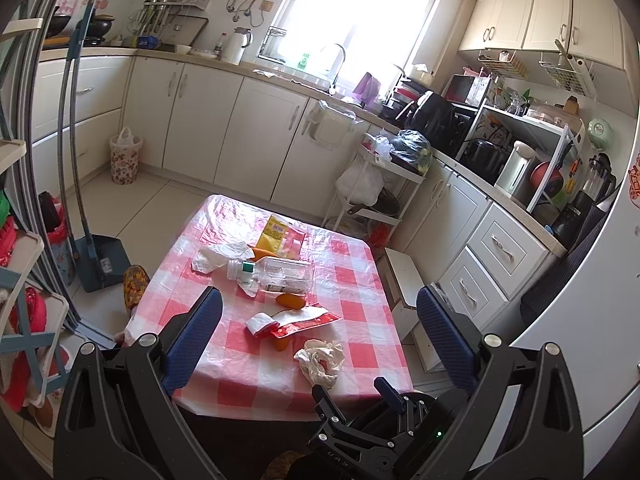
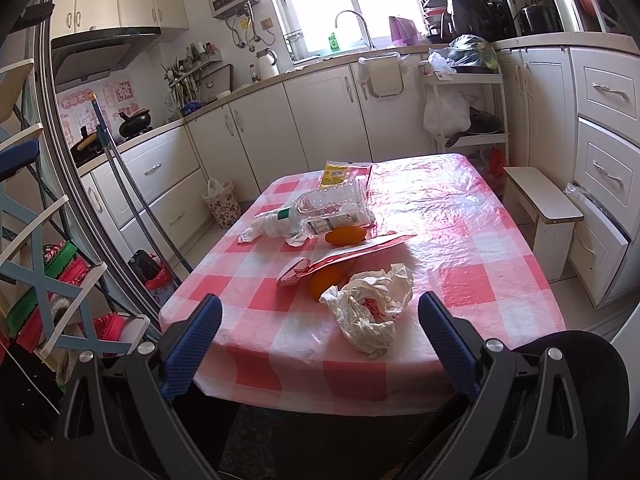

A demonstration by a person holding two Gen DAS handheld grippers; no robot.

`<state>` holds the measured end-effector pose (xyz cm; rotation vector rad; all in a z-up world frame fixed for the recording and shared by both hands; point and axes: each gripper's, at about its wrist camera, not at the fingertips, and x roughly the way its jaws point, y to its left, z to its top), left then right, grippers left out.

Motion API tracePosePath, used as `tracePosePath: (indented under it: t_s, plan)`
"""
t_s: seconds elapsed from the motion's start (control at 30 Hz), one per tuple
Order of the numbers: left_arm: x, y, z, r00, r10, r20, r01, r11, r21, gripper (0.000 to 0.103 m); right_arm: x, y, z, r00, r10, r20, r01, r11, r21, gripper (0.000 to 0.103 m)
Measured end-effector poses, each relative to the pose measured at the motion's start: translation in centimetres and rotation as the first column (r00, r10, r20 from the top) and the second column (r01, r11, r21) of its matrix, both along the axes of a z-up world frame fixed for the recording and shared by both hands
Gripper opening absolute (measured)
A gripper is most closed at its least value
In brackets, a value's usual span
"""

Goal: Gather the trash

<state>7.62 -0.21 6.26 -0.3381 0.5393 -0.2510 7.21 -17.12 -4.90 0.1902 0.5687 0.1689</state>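
Your surface (image 1: 360, 264) fills the middle of both views: a small table under a pink-and-white checked plastic cover, standing on the kitchen floor with white cabinets (image 1: 256, 128) behind and to the right.

The trash lies in a loose line down the cover, far to near. A clear plastic bottle (image 1: 276, 274) lies on its side near the centre, cap end to the left, resting partly on a crumpled white tissue (image 1: 218, 254). Just beyond it, a yellow snack packet (image 1: 274, 234) lies flat. A long red-and-white wrapper (image 1: 292, 320) sits nearer, curled at its left end, laid across two orange peel pieces (image 1: 290, 300); one peeks out on its far side, one on its near side. Nearest to you is a crumpled white paper wad (image 2: 370, 310) with a red patch in its folds, close to the near edge.

Far left on the floor, a floral waste bin (image 1: 125, 158) with a white liner stands against the cabinets, well apart from the surface.

Your left tool (image 1: 320, 320) is held above the near edge, blue pads spread wide, gripping nothing. Your right tool (image 2: 320, 320) is likewise wide apart and empty, with the paper wad lying between its pads in that view, a little beyond them.
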Motion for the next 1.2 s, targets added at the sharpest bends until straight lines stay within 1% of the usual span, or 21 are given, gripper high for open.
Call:
tracePosePath:
  t_s: [1.2]
  plan:
    - [-0.22,-0.01,0.01,1.000,-0.002,-0.001,0.002,1.000,-0.002,0.094,-0.32,-0.74,0.42,1.000,-0.008,0.014,0.007,1.000,0.029,0.094]
